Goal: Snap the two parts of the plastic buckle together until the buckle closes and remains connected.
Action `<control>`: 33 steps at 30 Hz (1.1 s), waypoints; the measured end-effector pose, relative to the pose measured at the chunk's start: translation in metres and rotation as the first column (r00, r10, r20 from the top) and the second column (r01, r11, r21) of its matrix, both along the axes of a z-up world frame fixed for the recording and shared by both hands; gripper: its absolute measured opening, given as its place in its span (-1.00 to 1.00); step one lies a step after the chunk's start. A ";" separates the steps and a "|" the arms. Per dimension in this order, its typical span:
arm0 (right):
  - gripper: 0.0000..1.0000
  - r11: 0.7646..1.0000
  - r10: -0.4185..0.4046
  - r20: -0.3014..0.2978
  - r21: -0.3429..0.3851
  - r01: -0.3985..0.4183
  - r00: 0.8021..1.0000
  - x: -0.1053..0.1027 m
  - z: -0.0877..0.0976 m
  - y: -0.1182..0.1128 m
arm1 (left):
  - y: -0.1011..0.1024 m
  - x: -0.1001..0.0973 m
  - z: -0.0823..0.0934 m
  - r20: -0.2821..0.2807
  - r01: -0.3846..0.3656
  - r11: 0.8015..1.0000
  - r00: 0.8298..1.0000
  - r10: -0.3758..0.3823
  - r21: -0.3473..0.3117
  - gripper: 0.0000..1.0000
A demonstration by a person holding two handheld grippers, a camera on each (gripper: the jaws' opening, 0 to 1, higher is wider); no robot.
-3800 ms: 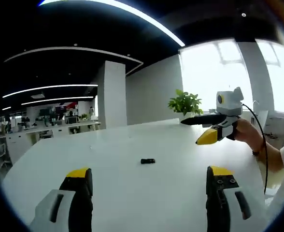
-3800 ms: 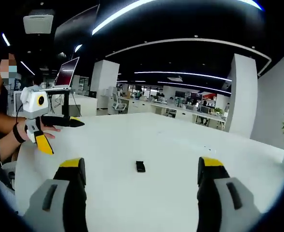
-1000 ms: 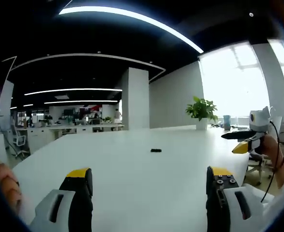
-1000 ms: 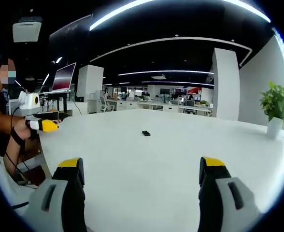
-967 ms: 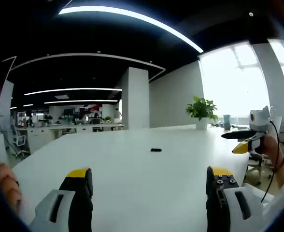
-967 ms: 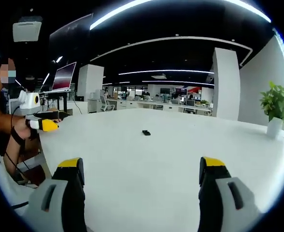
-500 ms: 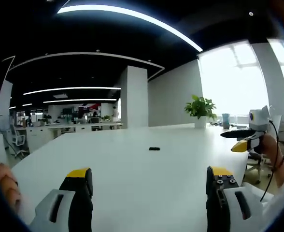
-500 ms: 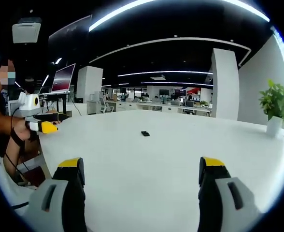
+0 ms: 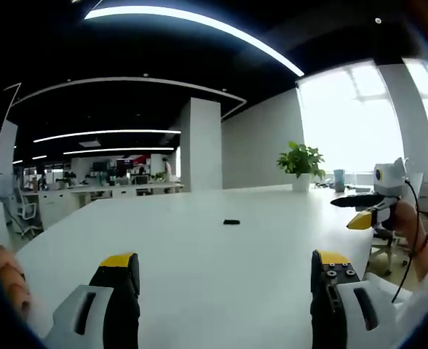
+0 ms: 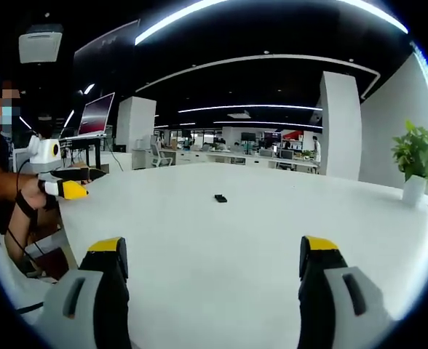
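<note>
Window (image 9: 359, 116) glare, dim ceiling, fisheye-bent edges, perhaps slightly soft.

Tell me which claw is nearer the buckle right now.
Neither clearly: both claws, left and right, hang open over the near table edge, with the buckle far ahead mid-table, untouched.

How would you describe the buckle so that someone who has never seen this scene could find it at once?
Start at the big white table. Out near its middle, well ahead of both open grippers, lies the buckle, a small black thing lying flat. It is the one dark spot on the white top, with nothing beside it.
</note>
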State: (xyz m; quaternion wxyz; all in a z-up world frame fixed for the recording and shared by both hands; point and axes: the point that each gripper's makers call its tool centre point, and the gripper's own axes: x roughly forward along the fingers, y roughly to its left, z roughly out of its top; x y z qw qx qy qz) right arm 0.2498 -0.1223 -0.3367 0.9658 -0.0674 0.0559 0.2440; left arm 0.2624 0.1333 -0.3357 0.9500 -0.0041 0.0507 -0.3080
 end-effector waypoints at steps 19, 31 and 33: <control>0.96 1.000 -0.007 -0.005 -0.016 0.007 1.000 0.000 -0.003 -0.003 | -0.004 0.000 -0.003 -0.006 0.012 1.000 1.000 -0.012 0.012 0.99; 0.96 1.000 -0.004 0.001 -0.019 0.004 1.000 -0.001 -0.001 -0.002 | -0.007 -0.002 -0.002 -0.002 0.024 1.000 1.000 -0.024 0.012 0.99; 0.96 1.000 -0.001 0.001 -0.015 0.001 1.000 -0.001 -0.001 -0.001 | -0.007 -0.002 -0.003 -0.004 0.024 1.000 1.000 -0.024 0.014 0.99</control>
